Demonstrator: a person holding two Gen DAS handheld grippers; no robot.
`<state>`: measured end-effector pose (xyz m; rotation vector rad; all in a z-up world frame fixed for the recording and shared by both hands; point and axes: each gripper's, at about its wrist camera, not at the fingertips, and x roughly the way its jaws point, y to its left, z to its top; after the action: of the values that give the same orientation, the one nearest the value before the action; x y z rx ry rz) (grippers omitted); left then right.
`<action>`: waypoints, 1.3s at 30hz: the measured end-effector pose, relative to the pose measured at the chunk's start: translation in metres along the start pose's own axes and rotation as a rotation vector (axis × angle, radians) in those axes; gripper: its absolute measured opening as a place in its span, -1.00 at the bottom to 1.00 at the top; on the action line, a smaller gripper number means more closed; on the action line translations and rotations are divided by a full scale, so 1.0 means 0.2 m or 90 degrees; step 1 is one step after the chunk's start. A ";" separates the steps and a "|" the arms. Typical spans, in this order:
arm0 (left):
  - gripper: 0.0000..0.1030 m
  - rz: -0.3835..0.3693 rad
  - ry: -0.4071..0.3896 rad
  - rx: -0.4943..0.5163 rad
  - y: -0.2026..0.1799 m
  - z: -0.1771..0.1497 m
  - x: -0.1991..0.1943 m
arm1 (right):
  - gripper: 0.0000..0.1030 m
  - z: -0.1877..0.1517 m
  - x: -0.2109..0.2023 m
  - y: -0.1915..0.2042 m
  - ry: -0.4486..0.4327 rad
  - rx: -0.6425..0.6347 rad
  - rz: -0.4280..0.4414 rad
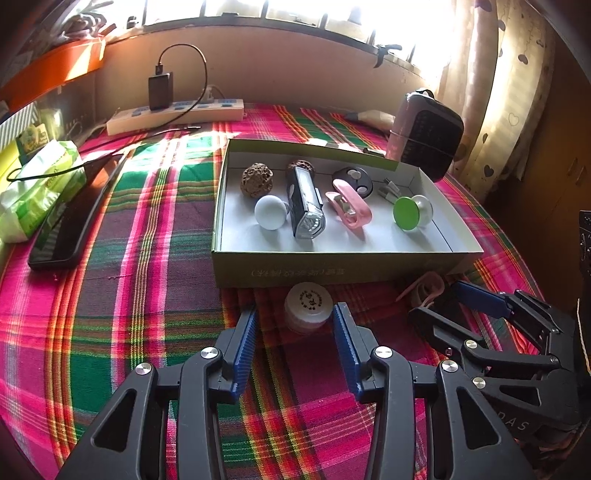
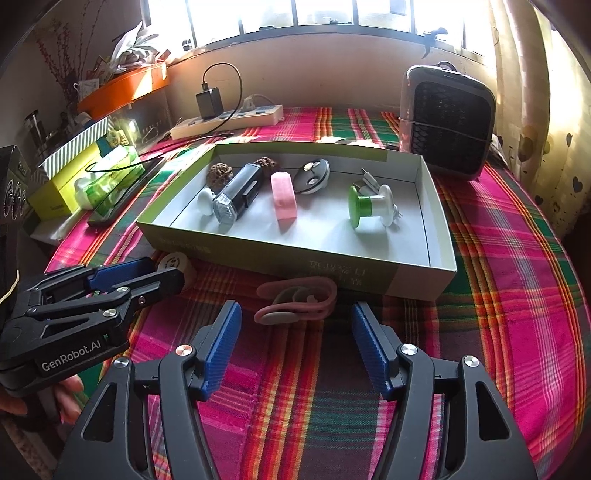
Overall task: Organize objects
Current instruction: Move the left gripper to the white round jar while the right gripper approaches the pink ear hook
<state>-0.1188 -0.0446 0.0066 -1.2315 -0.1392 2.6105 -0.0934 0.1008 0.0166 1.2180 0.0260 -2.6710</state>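
Jar (image 1: pixel 307 306) between parted pads (image 1: pixel 245 352)

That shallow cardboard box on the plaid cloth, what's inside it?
The box holds two knobbly brown nuts, a black bike light, a pink clip, a dark round remote, white and green knobs. One nut is mostly hidden behind the light.

You face a barred window (image 2: pixel 332 14) that pours bright daylight onto a beige wall (image 2: pixel 314 70) and the worktop's pink, green and red plaid cloth (image 2: pixel 517 258). To your right hangs a pale curtain (image 1: pixel 517 92) printed with hearts. An orange shelf (image 2: pixel 122 88) sits at your left.
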 end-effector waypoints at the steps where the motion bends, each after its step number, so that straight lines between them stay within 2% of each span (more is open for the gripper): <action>1: -0.23 0.001 0.002 0.001 0.00 0.00 0.00 | 0.23 0.00 0.00 0.00 0.001 0.002 -0.006; 8: -0.23 -0.002 0.002 -0.002 0.01 0.00 0.01 | 0.24 -0.02 0.00 -0.05 0.012 0.016 -0.050; 24: -0.23 -0.003 0.003 0.000 0.00 0.00 0.01 | 0.24 -0.11 -0.08 -0.23 0.031 0.051 -0.113; 30: -0.23 -0.006 0.006 0.005 -0.01 -0.01 0.01 | 0.24 -0.11 -0.12 -0.24 0.008 0.062 -0.068; 34: -0.23 -0.005 0.007 0.008 -0.02 0.00 0.01 | 0.24 -0.10 -0.10 -0.20 0.004 0.046 -0.028; 39: -0.23 -0.001 0.008 0.012 -0.03 0.00 0.02 | 0.24 -0.08 -0.09 -0.15 0.007 0.024 -0.007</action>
<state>-0.1202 -0.0385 0.0054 -1.2418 -0.1136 2.5964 -0.0754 0.1341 0.0165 1.2469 -0.0165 -2.6857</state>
